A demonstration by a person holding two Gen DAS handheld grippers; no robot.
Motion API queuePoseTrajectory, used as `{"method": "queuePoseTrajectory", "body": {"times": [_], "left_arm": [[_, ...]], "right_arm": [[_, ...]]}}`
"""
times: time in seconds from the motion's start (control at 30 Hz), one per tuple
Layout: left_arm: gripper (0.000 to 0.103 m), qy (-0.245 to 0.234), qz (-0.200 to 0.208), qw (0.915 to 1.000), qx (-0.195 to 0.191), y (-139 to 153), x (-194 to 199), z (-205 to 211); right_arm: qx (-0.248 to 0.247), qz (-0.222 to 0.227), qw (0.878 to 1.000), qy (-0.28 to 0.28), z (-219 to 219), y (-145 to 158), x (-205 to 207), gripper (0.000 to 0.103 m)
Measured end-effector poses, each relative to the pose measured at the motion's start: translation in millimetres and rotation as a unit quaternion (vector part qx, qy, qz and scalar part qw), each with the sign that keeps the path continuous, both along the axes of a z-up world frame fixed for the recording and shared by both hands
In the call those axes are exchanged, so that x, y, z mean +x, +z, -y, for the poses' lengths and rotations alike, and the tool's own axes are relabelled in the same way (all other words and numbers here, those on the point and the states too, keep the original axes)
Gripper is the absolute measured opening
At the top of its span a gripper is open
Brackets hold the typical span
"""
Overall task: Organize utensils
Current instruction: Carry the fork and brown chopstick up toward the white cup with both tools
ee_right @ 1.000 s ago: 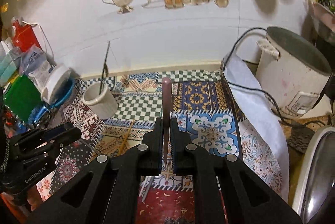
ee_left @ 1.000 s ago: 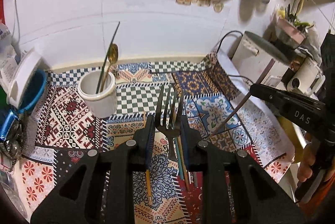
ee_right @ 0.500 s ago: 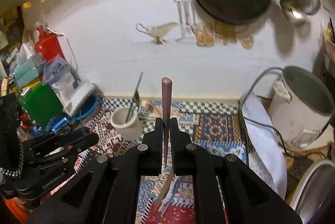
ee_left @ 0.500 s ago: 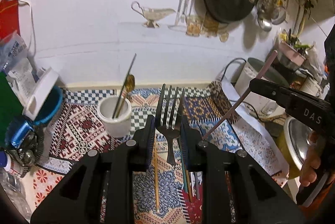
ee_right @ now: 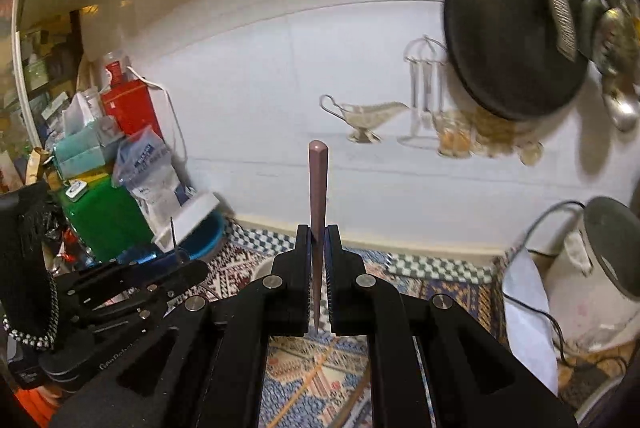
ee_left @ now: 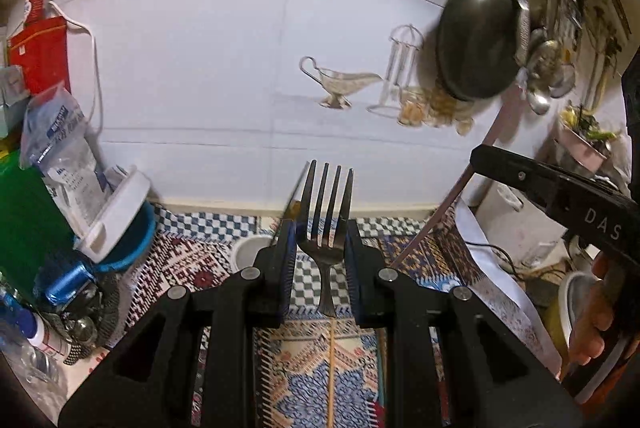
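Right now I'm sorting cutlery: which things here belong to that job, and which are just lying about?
Job:
- fork in left tongs
- brown chopstick in right tongs
- white holder cup

Lying about:
- black pan
- rice cooker
- red box

A patterned cloth covers the bench, running up to the wall. A white cup stands on it. Left of the cup sits a blue tub; right of the cup, a white paper and a pale cooker.

Utensil cup on patterned mat by the wall, rice cooker at its right, pan hanging above
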State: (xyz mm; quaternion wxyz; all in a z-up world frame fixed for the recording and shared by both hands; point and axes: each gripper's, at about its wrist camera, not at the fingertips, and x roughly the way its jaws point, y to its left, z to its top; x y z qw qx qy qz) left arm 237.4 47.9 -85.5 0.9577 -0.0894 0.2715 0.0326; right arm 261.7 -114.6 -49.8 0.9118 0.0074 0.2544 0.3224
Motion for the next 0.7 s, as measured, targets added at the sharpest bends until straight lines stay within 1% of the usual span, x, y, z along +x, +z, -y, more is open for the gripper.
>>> {"method": "queuePoseTrajectory", "body": {"times": [0.4,0.57,0.7], "left_arm": [[0.022,0.045,-0.004,0.9990,-0.005,-4,38,-37],[0.022,0.056,-0.014,0.9983,-0.006,-15,59,-46],[0.022,0.072,-0.028,0.9970,-0.007,-34,76,-57]], "right_arm": [[0.018,-0.006,0.998,0.055,-45,-3,37,0.006],[0.012,-0.022,0.997,0.068,-65,-15,57,0.006],[0.003,-0.045,0.996,0.073,-79,-34,71,0.006]]}}
